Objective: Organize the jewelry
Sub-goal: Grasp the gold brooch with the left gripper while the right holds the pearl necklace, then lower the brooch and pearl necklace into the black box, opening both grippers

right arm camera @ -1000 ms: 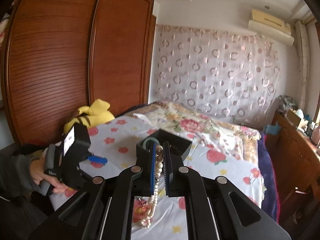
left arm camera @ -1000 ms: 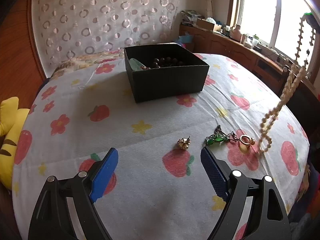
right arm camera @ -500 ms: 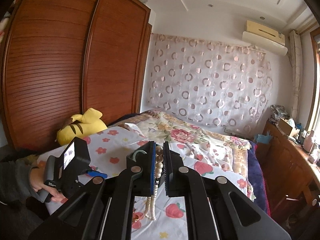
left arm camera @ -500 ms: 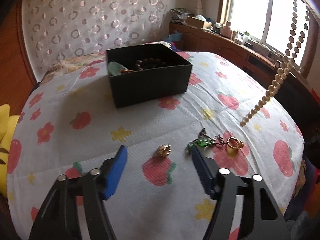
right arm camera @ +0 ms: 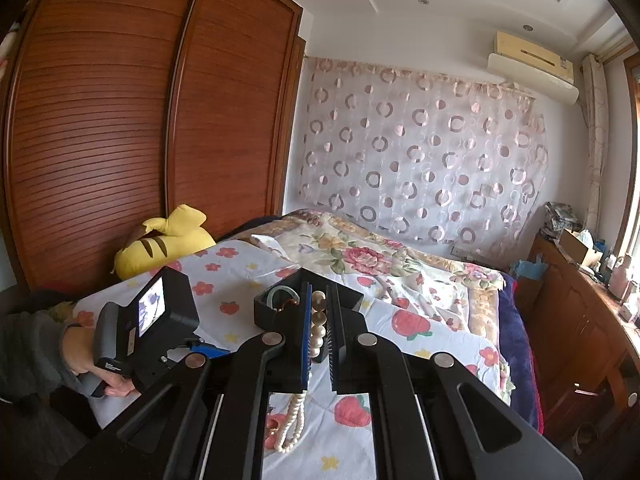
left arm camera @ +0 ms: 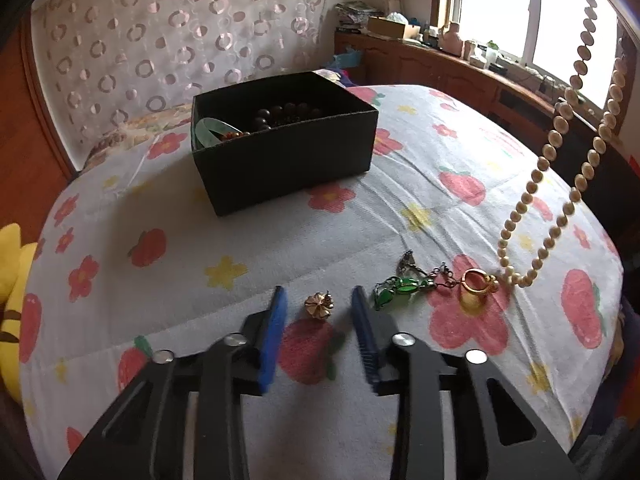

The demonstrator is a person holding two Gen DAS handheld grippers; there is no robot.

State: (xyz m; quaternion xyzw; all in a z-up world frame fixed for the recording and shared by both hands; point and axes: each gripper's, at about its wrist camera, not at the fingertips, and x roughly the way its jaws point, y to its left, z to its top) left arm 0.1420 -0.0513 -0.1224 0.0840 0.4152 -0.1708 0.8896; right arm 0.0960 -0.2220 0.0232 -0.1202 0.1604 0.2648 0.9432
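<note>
Our right tongs (right arm camera: 319,320) pinch the pearl necklace (left arm camera: 560,184), dangling over the bed (left arm camera: 280,240) right of the black box (left arm camera: 280,136). Left tongs (left arm camera: 318,300), partly spread, straddle the gold earring (left arm camera: 319,306); next we close there.

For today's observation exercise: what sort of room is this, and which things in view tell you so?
Most likely a bedroom. The jewelry lies on a bed spread with a floral sheet, a tall wooden wardrobe stands beside it, and a yellow plush toy rests at the bed's edge.
</note>
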